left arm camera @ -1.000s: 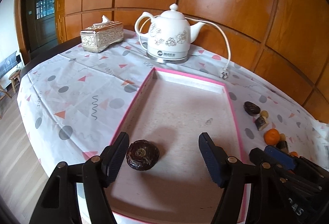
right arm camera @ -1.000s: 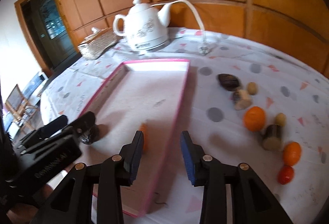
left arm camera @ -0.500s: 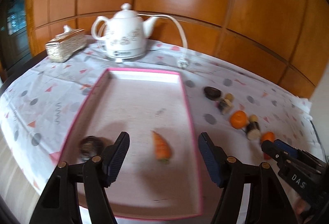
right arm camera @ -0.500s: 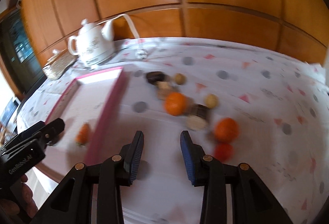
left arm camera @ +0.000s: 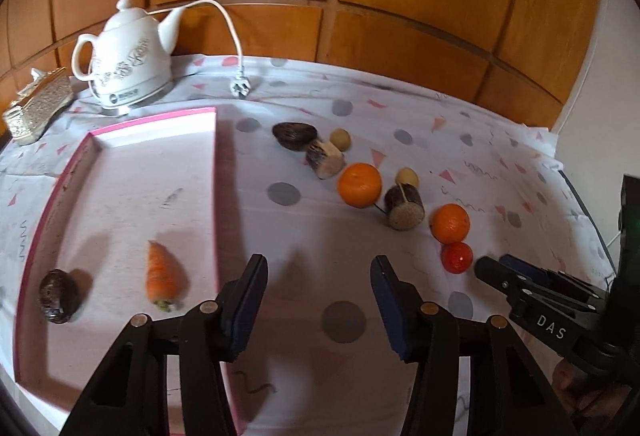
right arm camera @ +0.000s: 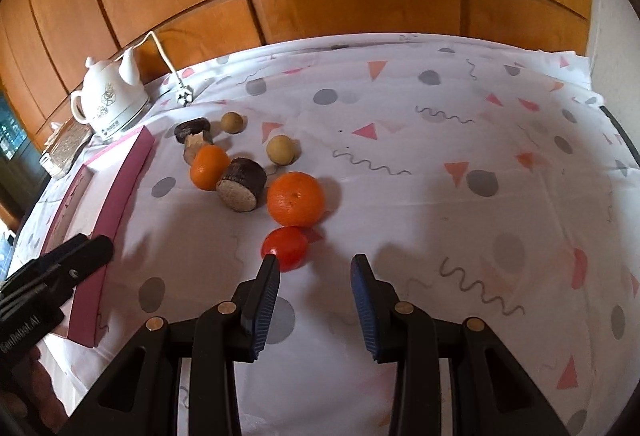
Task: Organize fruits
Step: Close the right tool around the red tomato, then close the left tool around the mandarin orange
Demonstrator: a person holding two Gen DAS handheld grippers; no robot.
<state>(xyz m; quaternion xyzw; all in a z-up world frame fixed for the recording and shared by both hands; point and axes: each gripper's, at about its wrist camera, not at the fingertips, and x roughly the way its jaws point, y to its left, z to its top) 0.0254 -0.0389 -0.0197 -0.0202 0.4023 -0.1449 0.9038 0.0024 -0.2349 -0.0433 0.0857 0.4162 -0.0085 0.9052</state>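
right gripper (right arm camera: 314, 278): jaws spread, empty, low over the tablecloth (right arm camera: 460, 195); small red tomato (right arm camera: 285, 242) sits just ahead of the left fingertip, off-centre, not between the pads.
left gripper (left arm camera: 318, 286): jaws spread, empty, hovering beside the tray's right wall.
tray (left arm camera: 216, 171): pink-rimmed, shallow; holds a carrot piece (left arm camera: 162, 276) and a dark round fruit (left arm camera: 58, 295), apart from each other.
loose items: in a diagonal row right of the tray. Near orange (right arm camera: 295, 199) touches or nearly touches the tomato; far orange (right arm camera: 208, 167) is against a brown cut cylinder (right arm camera: 241, 183); two small tan balls (right arm camera: 282, 150) and a dark lump (right arm camera: 193, 129) lie farther back.
handling, tomato: my read is light, smooth, round, so rolls and slips easily; skin likely soft, so squeeze gently.
grip point: across the widest middle, pads on opposite sides; shift the gripper left to centre it first.
risk: closing off-centre squirts it into the orange.
background: white kettle (left arm camera: 128, 59), unplugged cord (left arm camera: 234, 35), tissue box (left arm camera: 38, 103).
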